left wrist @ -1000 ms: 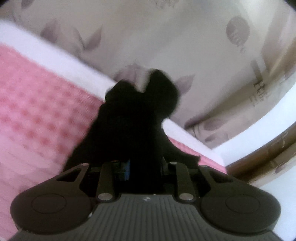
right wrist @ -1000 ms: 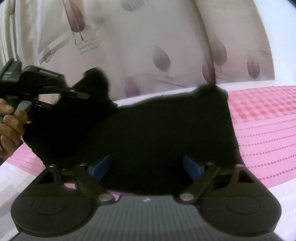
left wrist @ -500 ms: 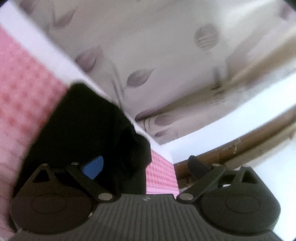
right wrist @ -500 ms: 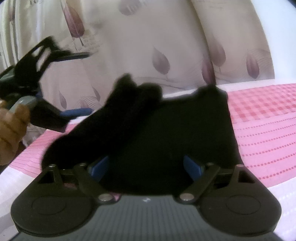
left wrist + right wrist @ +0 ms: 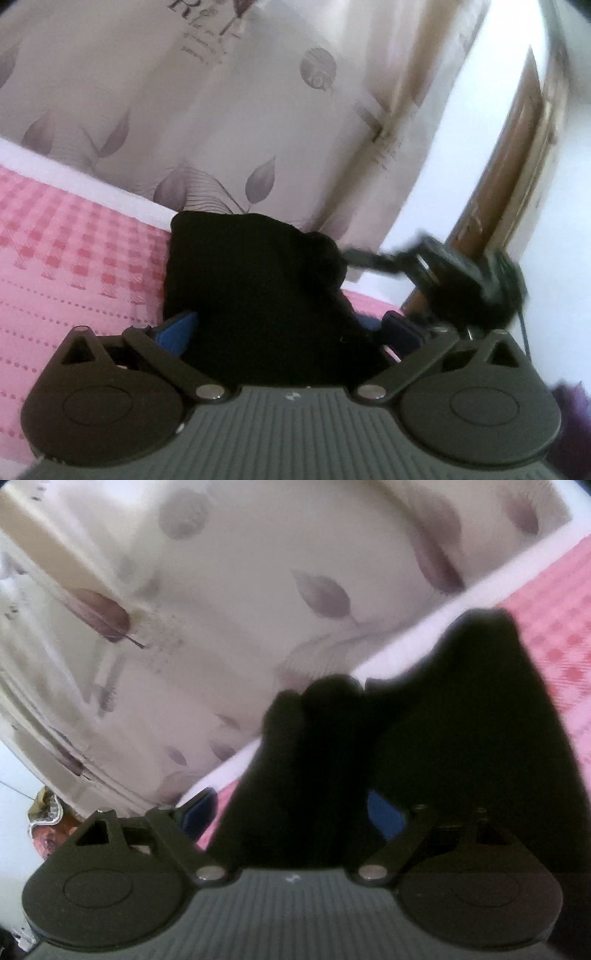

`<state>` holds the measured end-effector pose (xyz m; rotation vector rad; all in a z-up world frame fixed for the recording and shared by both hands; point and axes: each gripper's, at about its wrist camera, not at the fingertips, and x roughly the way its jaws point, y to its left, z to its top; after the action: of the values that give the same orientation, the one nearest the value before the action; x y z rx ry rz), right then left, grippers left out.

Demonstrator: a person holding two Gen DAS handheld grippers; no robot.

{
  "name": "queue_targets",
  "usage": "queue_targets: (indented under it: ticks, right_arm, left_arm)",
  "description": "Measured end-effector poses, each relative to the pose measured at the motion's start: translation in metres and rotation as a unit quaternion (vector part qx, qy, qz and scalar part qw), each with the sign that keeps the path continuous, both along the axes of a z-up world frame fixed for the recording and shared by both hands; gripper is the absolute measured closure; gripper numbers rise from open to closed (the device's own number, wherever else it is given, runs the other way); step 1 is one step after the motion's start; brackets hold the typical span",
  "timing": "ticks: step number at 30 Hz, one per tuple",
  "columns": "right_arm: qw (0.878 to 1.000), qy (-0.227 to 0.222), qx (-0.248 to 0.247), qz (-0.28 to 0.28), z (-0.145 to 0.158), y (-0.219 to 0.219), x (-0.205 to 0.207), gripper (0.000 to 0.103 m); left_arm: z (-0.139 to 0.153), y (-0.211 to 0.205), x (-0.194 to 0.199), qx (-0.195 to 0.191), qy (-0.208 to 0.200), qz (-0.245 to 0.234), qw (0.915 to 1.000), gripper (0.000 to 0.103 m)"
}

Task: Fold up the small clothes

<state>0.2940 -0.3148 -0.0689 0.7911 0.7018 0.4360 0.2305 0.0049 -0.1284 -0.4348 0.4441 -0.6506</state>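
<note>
Item: one black garment (image 5: 255,295), small, soft, bunched into an uneven heap with rounded folds along its top edge; detail within the dark cloth could not be made out. Location: on the pink checked bedspread (image 5: 74,266), near the white edge of the bed, below the leaf-printed curtain (image 5: 184,110).

Left gripper (image 5: 290,326): jaws spread wide, having just been opening; blue pads stood on either side of the garment, with cloth between them but not pinched.

Right gripper (image 5: 291,812): jaws spread wide; the garment (image 5: 424,746) rose between and beyond its blue pads, and part of the cloth draped over the right-hand finger. Whether the pads pressed on the cloth could not be told. In the left wrist view this gripper (image 5: 369,260) appeared blurred at the garment's right side, its finger reaching to the cloth's upper edge.

Surroundings: white wall and a brown wooden door frame (image 5: 509,158) to the right of the curtain.
</note>
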Motion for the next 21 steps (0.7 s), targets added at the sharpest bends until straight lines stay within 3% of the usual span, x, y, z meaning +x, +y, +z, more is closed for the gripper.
queue_targets:
  ticks: [3,6,9,13,18,21]
  right_arm:
    - [0.999,0.018,-0.05,0.014,0.0,0.023,0.019,0.015]
    - [0.994,0.016,-0.101,0.037,0.001,0.046,0.024,0.07]
    - [0.992,0.002,-0.123,0.039,0.003,0.051,0.027,0.076]
    - [0.988,-0.046,-0.146,0.034,0.026,0.033,0.023,0.082]
    - [0.98,-0.073,-0.186,0.021,0.059,-0.015,0.022,0.082]
    - [0.977,-0.062,-0.201,0.008,0.06,-0.045,0.025,0.082]
  left_arm:
    - [-0.003,0.004,0.005,-0.018,0.013,-0.009,0.9997,0.0]
    - [-0.006,0.009,0.007,-0.027,0.028,0.003,0.9992,0.0]
    - [0.0,0.01,0.003,-0.018,0.007,0.045,0.9988,0.0]
    - [0.013,0.018,-0.008,0.004,-0.044,0.133,0.9901,0.0]
    - [0.011,0.015,0.004,0.014,0.004,0.126,0.992,0.0]
    - [0.012,0.012,0.002,0.022,-0.003,0.121,0.9924,0.0]
